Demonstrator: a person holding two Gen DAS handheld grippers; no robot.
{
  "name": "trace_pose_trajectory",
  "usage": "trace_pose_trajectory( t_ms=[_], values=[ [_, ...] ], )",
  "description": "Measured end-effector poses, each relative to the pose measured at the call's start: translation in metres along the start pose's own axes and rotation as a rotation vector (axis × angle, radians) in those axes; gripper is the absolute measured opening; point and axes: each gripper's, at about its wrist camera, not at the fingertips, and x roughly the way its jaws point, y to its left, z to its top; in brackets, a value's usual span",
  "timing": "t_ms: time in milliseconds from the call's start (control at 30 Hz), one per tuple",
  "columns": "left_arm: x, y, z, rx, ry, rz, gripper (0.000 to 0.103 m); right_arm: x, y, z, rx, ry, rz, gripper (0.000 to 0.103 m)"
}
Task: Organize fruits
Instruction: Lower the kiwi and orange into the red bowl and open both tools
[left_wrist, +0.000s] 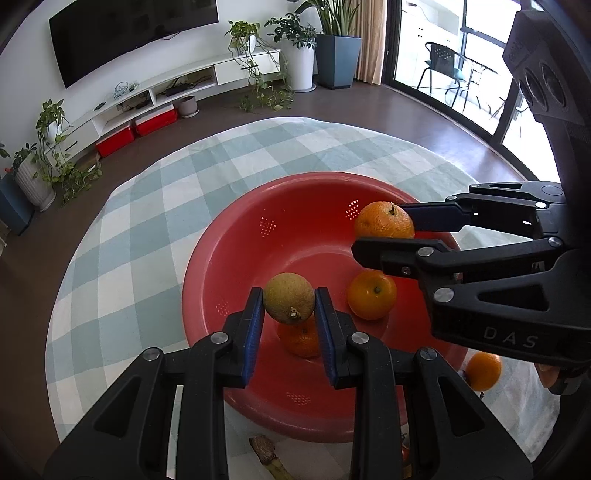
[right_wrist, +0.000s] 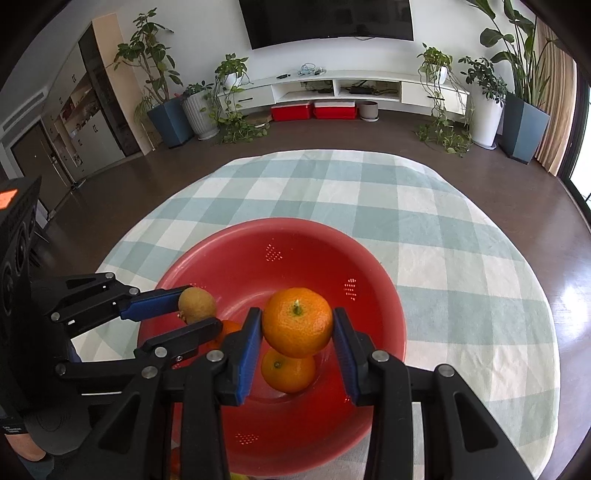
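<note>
A red colander bowl (left_wrist: 236, 266) (right_wrist: 373, 295) sits on the checked tablecloth. My left gripper (left_wrist: 289, 308) (right_wrist: 197, 310) is shut on a brownish-green lemon (left_wrist: 290, 298) (right_wrist: 197, 303) and holds it above the bowl. My right gripper (right_wrist: 297, 324) (left_wrist: 384, 229) is shut on an orange (right_wrist: 297, 322) (left_wrist: 384, 220) and holds it above the bowl too. Two oranges lie in the bowl: one (left_wrist: 371, 295) (right_wrist: 288, 371) near the middle, one (left_wrist: 300, 339) (right_wrist: 225, 332) partly hidden under the lemon.
Another orange (left_wrist: 483, 370) lies on the cloth outside the bowl to the right. A banana stem (left_wrist: 264, 452) and a reddish fruit (left_wrist: 405, 452) show at the near edge. The checked cloth (right_wrist: 443, 229) covers a round table; floor, plants and a TV unit lie beyond.
</note>
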Motion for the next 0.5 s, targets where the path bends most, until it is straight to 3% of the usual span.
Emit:
trace_pose_trajectory(
  t_ms=[200, 500],
  values=[
    [0.013, 0.001, -0.007, 0.004, 0.022, 0.009, 0.026, 0.015, -0.006, -0.008, 0.003, 0.041, -0.028, 0.041],
    [0.012, 0.001, -0.009, 0.009, 0.019, 0.011, 0.027, 0.014, -0.007, -0.009, 0.005, 0.034, -0.034, 0.042]
  ],
)
